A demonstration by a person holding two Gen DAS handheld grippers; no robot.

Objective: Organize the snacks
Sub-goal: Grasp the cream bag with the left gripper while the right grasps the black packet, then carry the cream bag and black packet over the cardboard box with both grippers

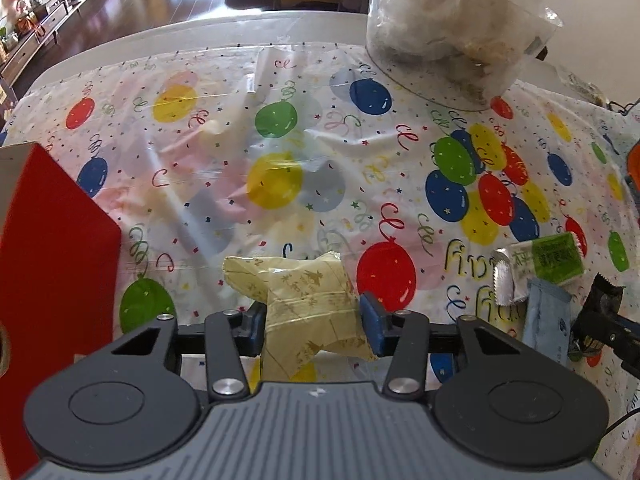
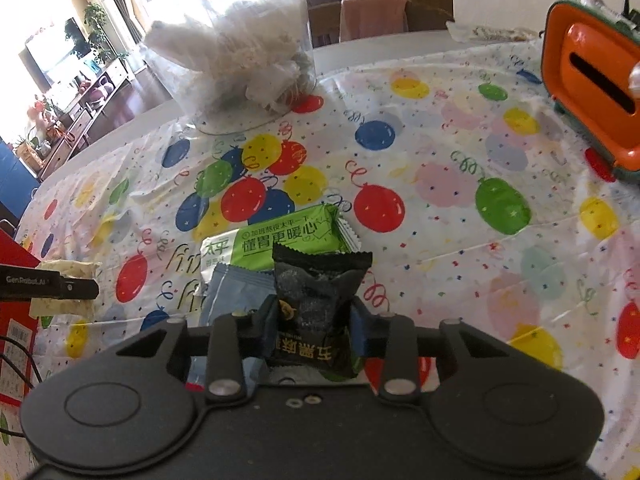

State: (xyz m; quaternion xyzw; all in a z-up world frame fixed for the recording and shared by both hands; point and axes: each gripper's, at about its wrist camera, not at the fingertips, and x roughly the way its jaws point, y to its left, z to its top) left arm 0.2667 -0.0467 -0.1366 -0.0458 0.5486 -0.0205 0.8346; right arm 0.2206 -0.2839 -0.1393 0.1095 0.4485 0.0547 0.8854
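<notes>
Now pinched between the blue pads of the left hand-held gripper: a pale yellow snack packet with gold print, low centre of the left wrist view, held above the balloon-print tablecloth. Clamped likewise in the right hand-held gripper: a black snack packet with yellow lettering, upright, low centre of the right wrist view, its serrated top edge overlapping the packets behind. Just beyond it, flat on the cloth: a green-and-white snack packet with Chinese text, and touching it on the near left, a light blue sachet. Same pair seen at lower right of the left wrist view, green-and-white packet beside blue sachet. At left edge of that view, a red box standing on the desk. Farther back, upper right there and upper centre-left in the right view, a clear plastic bag of whitish contents. Upper right of the right view, an orange container with a dark slot.
</notes>
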